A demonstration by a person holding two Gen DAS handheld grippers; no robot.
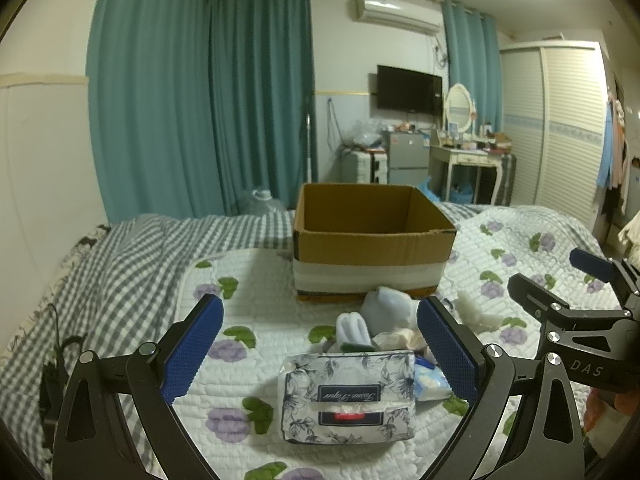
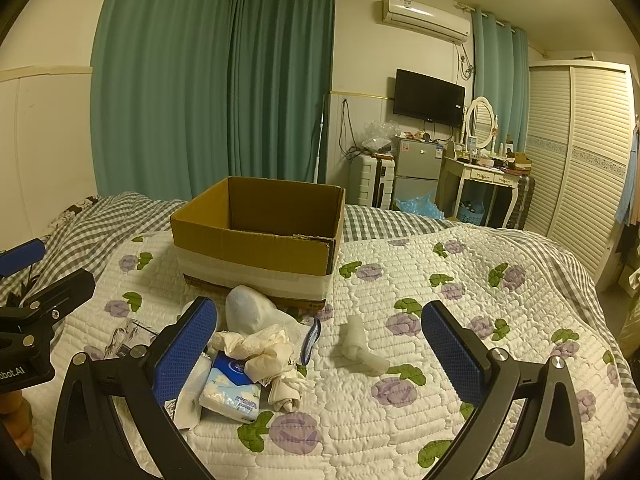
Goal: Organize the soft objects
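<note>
The left gripper (image 1: 320, 356) hangs with jaws spread wide over a floral tissue pack (image 1: 349, 396) lying on the quilted bedspread (image 1: 248, 280), and the right gripper (image 2: 320, 356) is likewise wide apart and holds nothing. Just beyond lies a heap of soft things: a blue tissue packet (image 2: 232, 390), cream cloth (image 2: 256, 350), a white sock (image 2: 248, 308) and a white roll (image 2: 360, 344) lying apart. Farther back an open cardboard box (image 2: 260, 236) sits on the bed.

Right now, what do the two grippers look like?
Both the left gripper and right gripper have black angular frames with silver bolts and blue textured pads. White lettering marks each: "DAS" on the right, "obot.AI" on the left.
</note>
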